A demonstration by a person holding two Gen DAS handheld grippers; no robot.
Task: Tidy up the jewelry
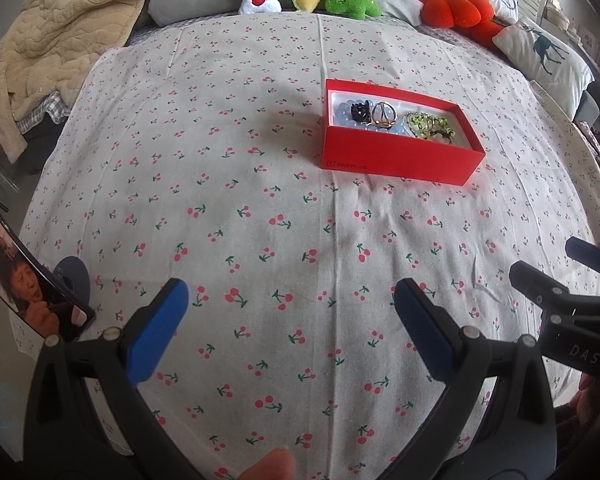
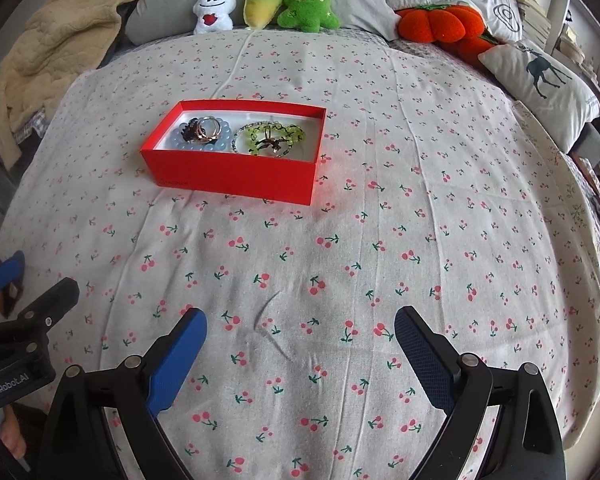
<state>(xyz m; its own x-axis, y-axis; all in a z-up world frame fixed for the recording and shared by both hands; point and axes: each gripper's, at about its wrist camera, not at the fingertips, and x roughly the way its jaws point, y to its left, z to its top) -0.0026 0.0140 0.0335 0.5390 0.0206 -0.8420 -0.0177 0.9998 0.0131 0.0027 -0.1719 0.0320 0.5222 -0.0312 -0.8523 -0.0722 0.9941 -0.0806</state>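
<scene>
A red box sits on the cherry-print bedsheet. Inside it lie a pale blue bead bracelet, a gold ring piece, a dark clip, and a green bead bracelet with a dark charm. My left gripper is open and empty, low over the sheet, well short of the box. My right gripper is open and empty, also short of the box. The right gripper's side shows in the left wrist view.
Plush toys, an orange cushion and pillows line the far side of the bed. A beige blanket lies far left. A phone with a lit screen lies at the sheet's left edge.
</scene>
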